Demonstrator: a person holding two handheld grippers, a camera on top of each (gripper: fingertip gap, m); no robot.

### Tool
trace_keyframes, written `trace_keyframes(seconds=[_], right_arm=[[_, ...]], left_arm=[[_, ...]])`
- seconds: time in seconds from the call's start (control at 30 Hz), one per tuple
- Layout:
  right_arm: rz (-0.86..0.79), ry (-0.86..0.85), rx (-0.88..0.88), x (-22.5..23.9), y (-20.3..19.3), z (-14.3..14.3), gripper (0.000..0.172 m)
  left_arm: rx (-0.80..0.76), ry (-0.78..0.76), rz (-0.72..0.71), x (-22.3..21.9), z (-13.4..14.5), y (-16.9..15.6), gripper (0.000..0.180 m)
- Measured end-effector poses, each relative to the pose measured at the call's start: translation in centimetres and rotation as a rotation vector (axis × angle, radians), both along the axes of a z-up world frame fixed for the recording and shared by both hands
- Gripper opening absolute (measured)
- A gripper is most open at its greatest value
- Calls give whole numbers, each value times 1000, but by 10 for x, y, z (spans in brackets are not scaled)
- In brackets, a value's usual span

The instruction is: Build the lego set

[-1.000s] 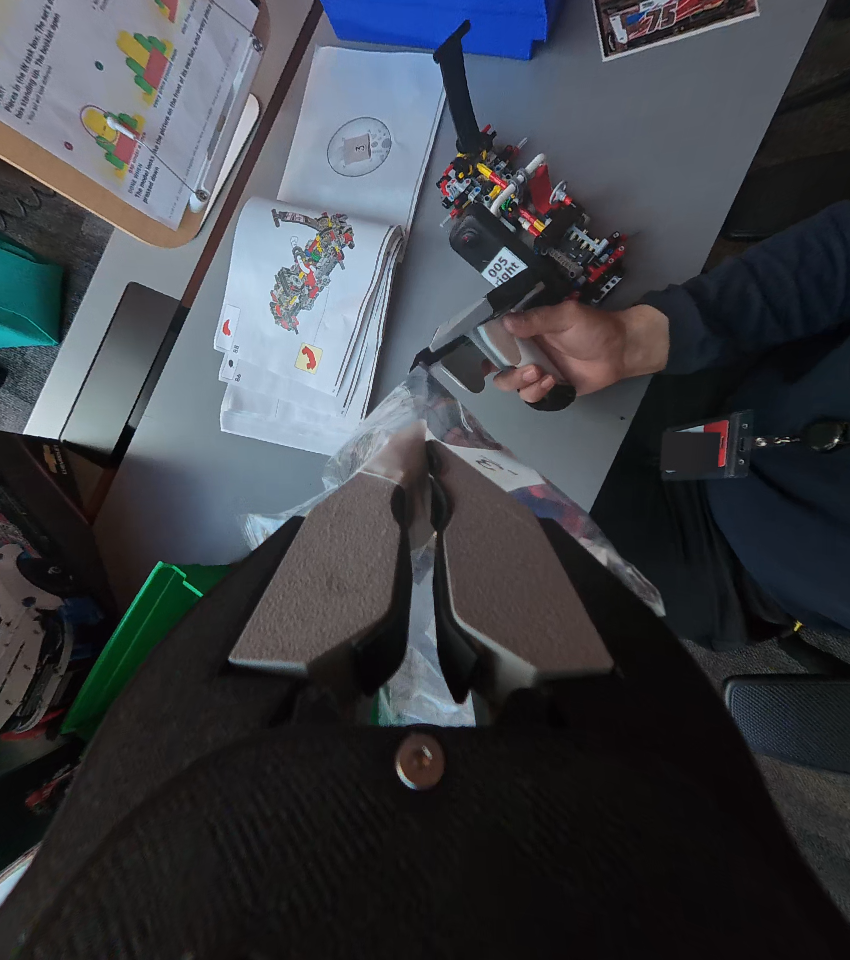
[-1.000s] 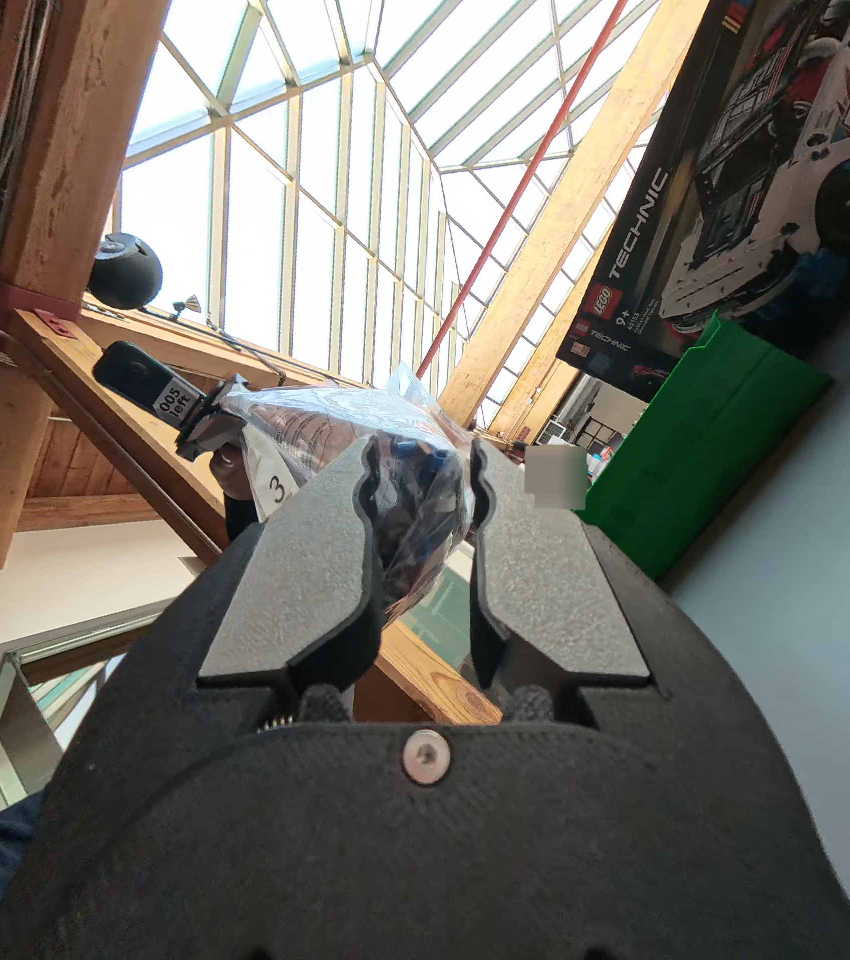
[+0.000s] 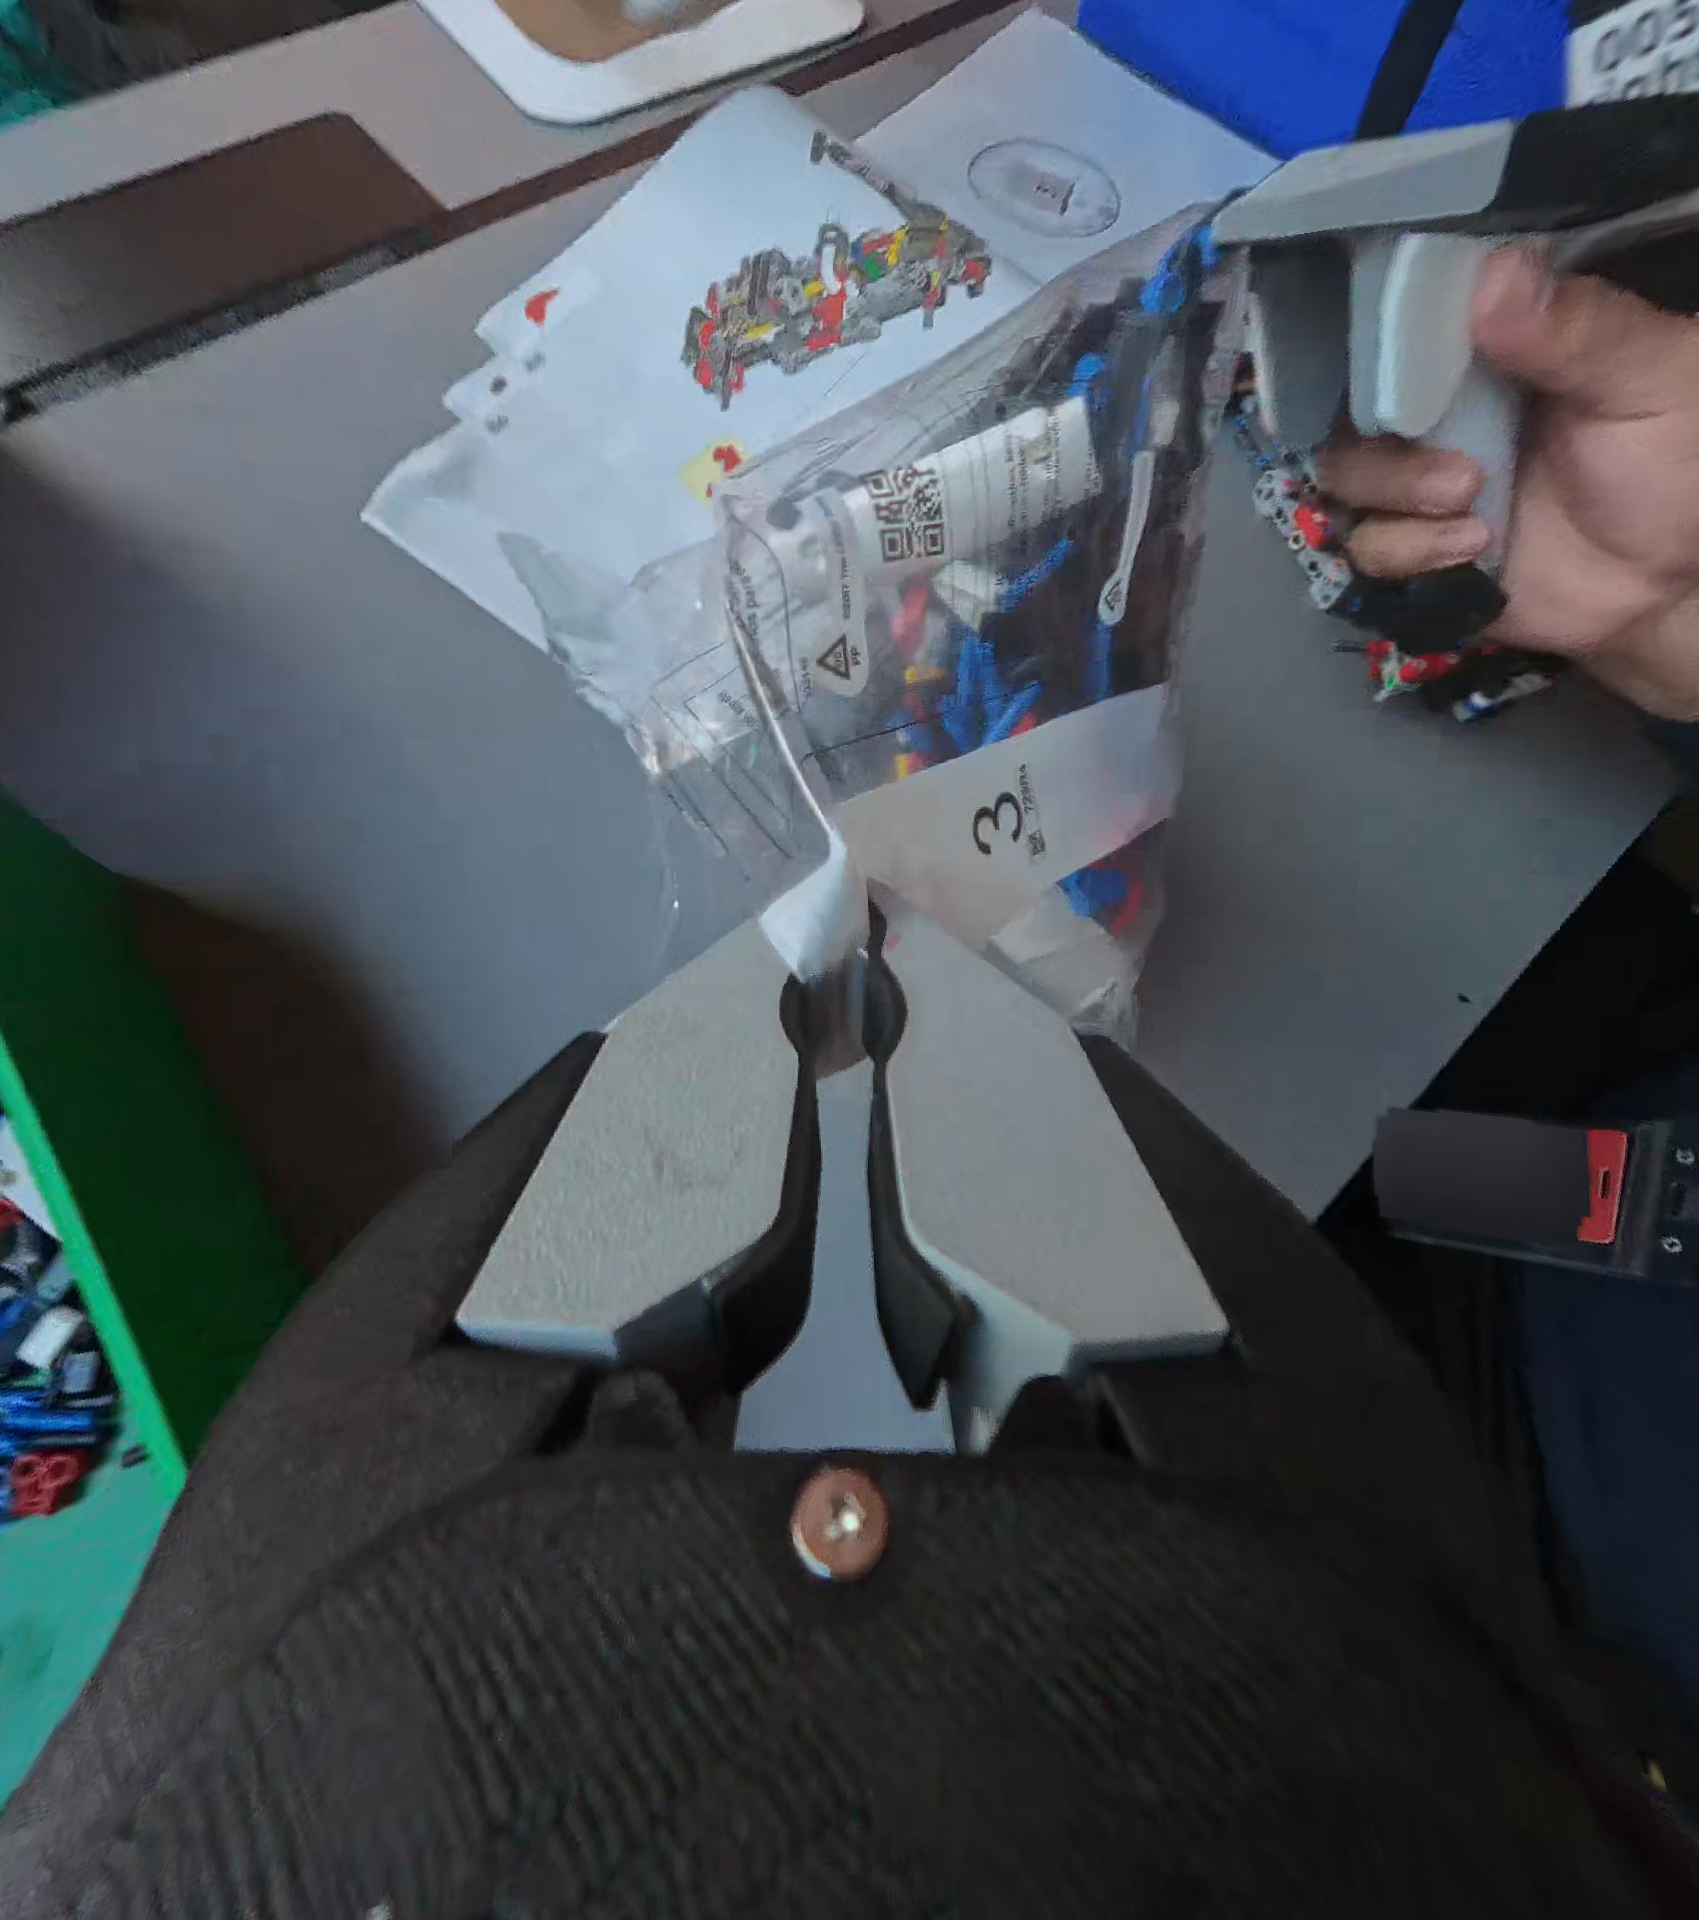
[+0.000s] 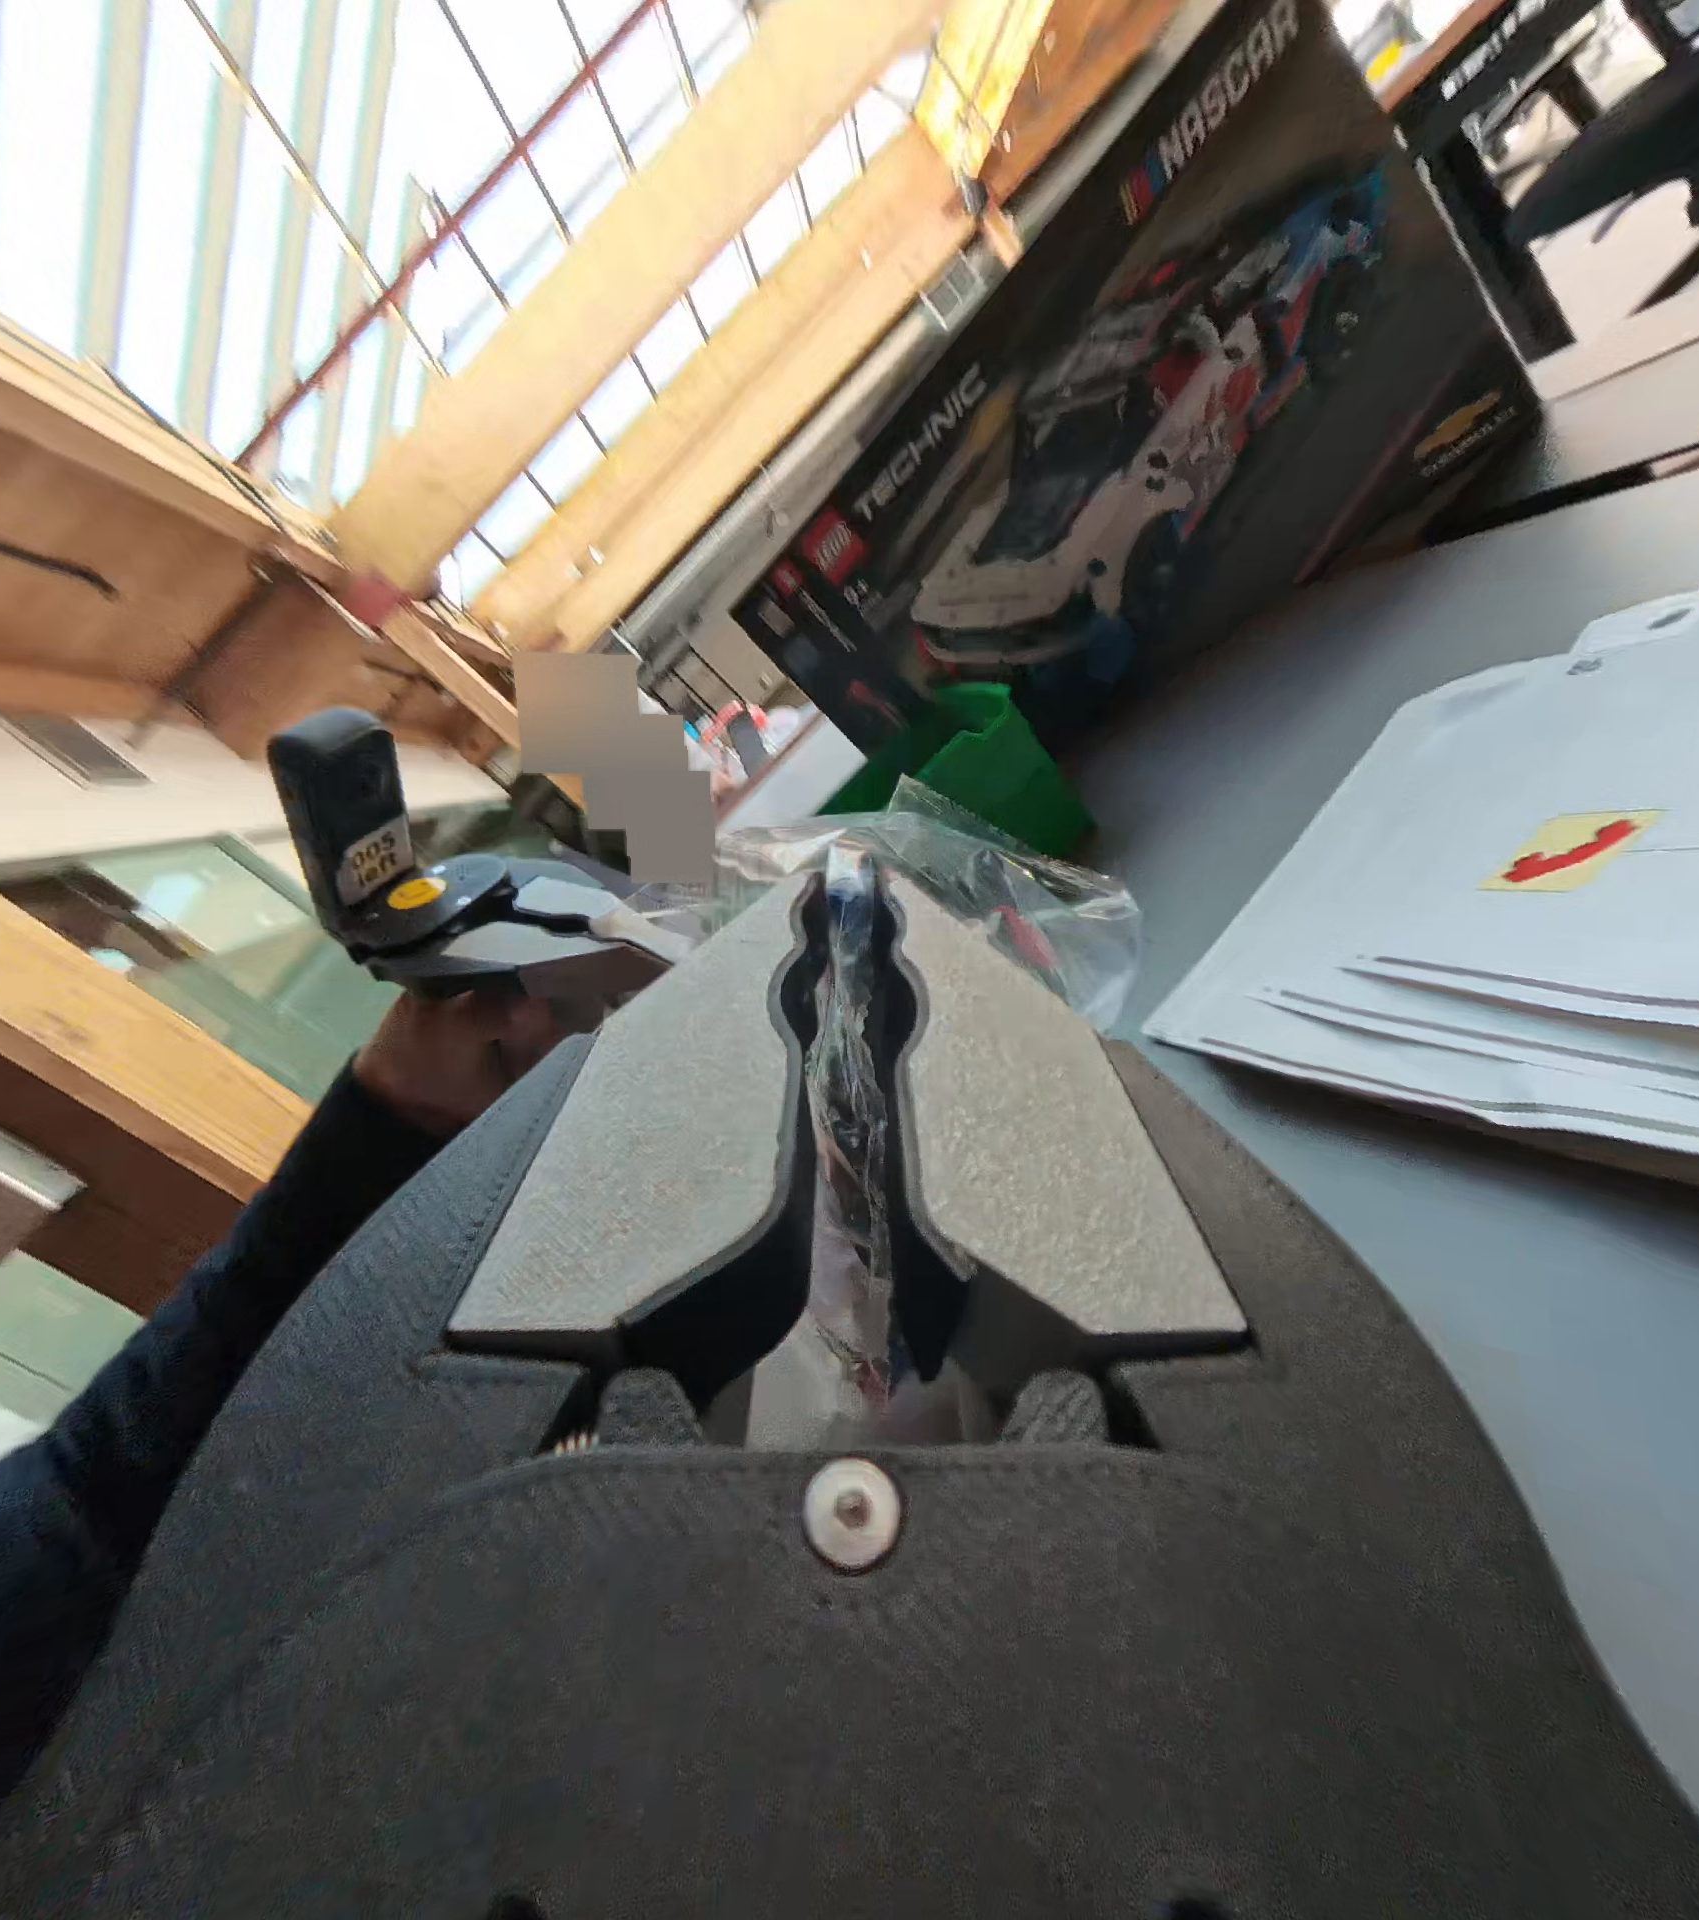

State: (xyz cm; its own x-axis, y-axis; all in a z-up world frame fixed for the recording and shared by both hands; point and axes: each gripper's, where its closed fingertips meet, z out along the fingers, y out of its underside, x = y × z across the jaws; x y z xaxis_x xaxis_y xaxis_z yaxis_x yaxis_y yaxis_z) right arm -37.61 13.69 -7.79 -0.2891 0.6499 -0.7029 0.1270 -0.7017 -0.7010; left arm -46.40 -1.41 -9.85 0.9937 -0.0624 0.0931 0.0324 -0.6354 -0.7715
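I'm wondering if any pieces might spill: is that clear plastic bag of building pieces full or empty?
Still holding pieces: blue, red and black parts show through the clear plastic bag, pinched between both tongs. Whether it is sealed, I cannot tell.

bag (image 3: 980, 623) between left gripper (image 3: 840, 971) and right gripper (image 4: 850, 914) | booklets (image 3: 616, 416) on table (image 3: 253, 675) behind

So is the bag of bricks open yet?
Not yet. Done: the bag is off the table, and a partly built model sits behind it. In hand: left claw and right claw both pinch it. Left: it looks sealed, bricks inside.
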Motion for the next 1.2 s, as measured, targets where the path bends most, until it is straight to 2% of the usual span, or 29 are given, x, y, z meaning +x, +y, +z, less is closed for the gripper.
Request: trace_keyframes(seconds=[0.1,0.17,0.23,0.3,0.4,0.5,0.57,0.63,0.7,0.77,0.83,0.9,0.97,1.0,1.17,1.2], right_arm=[[24,-117,162,-12,-8,-4,4],[46,-182,264,-20,-14,-1,4],[70,-252,365,-29,-19,0,5],[75,-296,427,-37,-21,0,4],[78,-337,431,-48,-21,-4,2],[98,-367,406,-58,-26,-8,2],[111,-384,411,-63,-30,-10,2],[130,-389,399,-64,-36,-10,2],[136,-393,398,-63,-39,-12,2],[132,-398,392,-62,-37,-15,2],[145,-396,363,-60,-37,-17,2],[154,-400,356,-58,-37,-19,2],[162,-401,355,-57,-36,-21,2],[169,-402,351,-56,-37,-22,2],[230,-421,324,-54,-43,-32,1],[242,-422,320,-53,-44,-32,1]], left_arm=[[27,-94,97,-12,-33,-5,1],[45,-122,201,-25,-41,-12,20],[47,-75,328,-38,-39,-28,41],[83,46,376,-30,-26,-46,43],[80,176,366,6,-16,-67,57],[20,80,224,82,-38,-59,72],[-47,54,144,126,-73,-45,70],[-144,154,175,137,-112,-36,70],[-175,204,231,138,-132,-27,69],[-166,294,298,129,-133,-24,58],[-160,309,365,123,-130,-26,52],[-145,333,413,117,-130,-28,38],[-151,420,463,105,-130,-32,20],[-155,455,487,100,-130,-35,17],[-169,508,626,88,-124,-53,54],[-148,528,633,88,-120,-56,49]])
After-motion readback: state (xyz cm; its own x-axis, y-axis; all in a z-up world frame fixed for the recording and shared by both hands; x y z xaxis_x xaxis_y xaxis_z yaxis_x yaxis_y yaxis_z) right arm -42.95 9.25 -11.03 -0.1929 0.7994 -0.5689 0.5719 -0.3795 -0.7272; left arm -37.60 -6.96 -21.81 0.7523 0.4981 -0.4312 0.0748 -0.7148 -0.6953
